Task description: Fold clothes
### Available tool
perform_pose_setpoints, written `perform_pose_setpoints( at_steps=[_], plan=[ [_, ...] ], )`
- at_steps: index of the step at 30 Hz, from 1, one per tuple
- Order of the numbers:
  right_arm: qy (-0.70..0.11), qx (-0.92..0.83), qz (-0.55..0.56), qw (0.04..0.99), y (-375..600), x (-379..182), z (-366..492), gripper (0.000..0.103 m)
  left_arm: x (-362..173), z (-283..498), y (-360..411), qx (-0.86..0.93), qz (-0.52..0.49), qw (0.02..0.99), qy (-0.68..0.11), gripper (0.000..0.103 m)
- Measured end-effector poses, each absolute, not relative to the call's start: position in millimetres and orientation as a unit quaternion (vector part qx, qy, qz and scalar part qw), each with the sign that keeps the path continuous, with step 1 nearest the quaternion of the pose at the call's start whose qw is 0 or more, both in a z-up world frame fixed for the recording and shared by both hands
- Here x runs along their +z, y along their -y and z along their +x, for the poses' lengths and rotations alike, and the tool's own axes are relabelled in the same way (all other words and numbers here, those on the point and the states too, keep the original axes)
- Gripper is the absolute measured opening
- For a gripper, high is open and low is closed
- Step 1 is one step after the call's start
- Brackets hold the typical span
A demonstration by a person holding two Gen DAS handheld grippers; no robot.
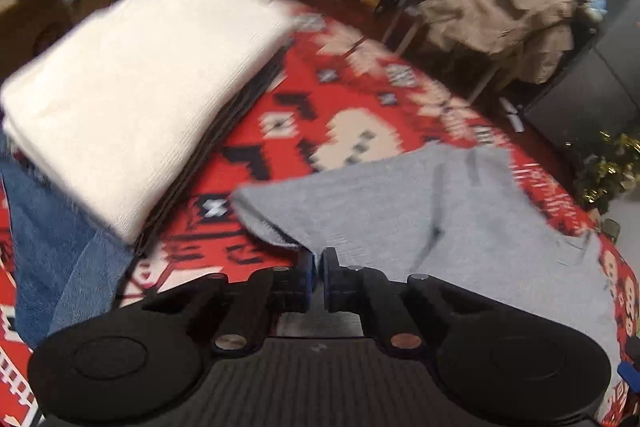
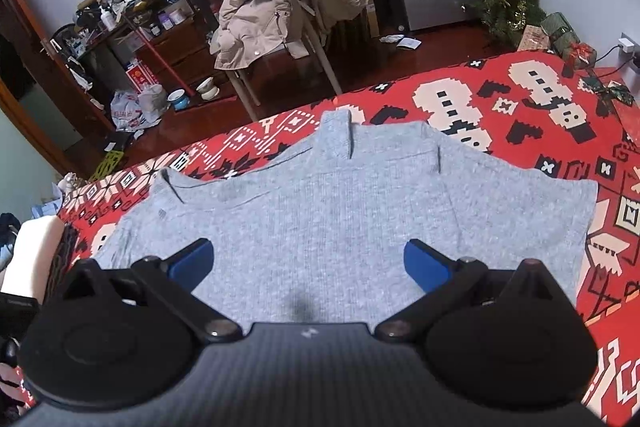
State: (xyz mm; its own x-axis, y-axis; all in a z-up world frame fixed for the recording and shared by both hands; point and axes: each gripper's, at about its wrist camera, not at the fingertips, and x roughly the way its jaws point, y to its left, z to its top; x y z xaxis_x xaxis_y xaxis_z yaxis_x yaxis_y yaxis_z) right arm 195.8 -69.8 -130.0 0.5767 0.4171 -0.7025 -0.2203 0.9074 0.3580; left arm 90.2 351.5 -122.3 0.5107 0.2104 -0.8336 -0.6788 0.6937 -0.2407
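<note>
Two grippers over grey top (image 2: 320, 211): left gripper (image 1: 318, 277) pinching its edge, tilted down; right gripper (image 2: 308, 267) spread wide above its middle, tilted down.

The left tool (image 1: 318, 267) is matte black: two round, disc-shaped housings sit at the lower corners of the frame, each with a shallow circular recess. Angled black link arms run from them toward the centre, pinned with round metal screws, some silver, one coppery. Its narrow fingers (image 1: 306, 269) carry blue pads. A ribbed, dark grey body fills the bottom centre. The right tool (image 2: 308, 263) has the same build: black discs, linkages with metal pins, bright blue pads (image 2: 420, 263), and a small pale mark on its ribbed grey body.
</note>
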Motion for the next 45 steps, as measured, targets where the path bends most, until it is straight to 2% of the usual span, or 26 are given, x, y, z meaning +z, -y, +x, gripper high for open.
perform_pose_setpoints(
  at_steps=[10, 16, 19, 21, 23, 25, 31, 38, 45],
  plan=[
    [-0.411, 0.163, 0.140, 0.886, 85.8, -124.1, 198.8, 0.102, -67.0, 141.3, -232.8, 0.183, -0.185, 0.891, -0.371, 0.004],
    [-0.411, 0.142, 0.162, 0.886, 104.2, -126.3, 205.0, 0.102, -87.2, 177.7, -170.5, 0.130, -0.169, 0.897, -0.388, 0.004],
    [-0.414, 0.136, 0.172, 0.884, 110.6, -128.6, 208.4, 0.102, -99.8, 182.8, -165.1, 0.103, -0.208, 0.889, -0.394, 0.005],
    [-0.415, 0.138, 0.174, 0.882, 110.2, -130.8, 209.5, 0.102, -107.7, 185.1, -162.3, 0.087, -0.233, 0.884, -0.397, 0.011],
    [-0.417, 0.140, 0.176, 0.881, 109.3, -132.9, 210.5, 0.102, -112.2, 175.9, -172.8, 0.091, -0.253, 0.883, -0.385, 0.032],
    [-0.419, 0.149, 0.174, 0.879, 104.2, -134.5, 210.2, 0.102, -111.8, 163.9, -182.2, 0.093, -0.272, 0.880, -0.377, 0.039],
    [-0.427, 0.199, 0.175, 0.864, 81.0, -141.7, 204.6, 0.102, -116.0, 127.3, -211.6, 0.136, -0.305, 0.872, -0.359, 0.039],
    [-0.416, 0.228, 0.119, 0.872, 48.2, -135.3, 190.9, 0.095, -119.6, 112.5, -229.0, 0.219, -0.295, 0.845, -0.389, 0.035],
    [-0.405, 0.236, 0.129, 0.874, 41.0, -126.9, 187.5, 0.093, -103.2, 116.0, -257.0, 0.268, -0.363, 0.805, -0.386, 0.035]
  ],
)
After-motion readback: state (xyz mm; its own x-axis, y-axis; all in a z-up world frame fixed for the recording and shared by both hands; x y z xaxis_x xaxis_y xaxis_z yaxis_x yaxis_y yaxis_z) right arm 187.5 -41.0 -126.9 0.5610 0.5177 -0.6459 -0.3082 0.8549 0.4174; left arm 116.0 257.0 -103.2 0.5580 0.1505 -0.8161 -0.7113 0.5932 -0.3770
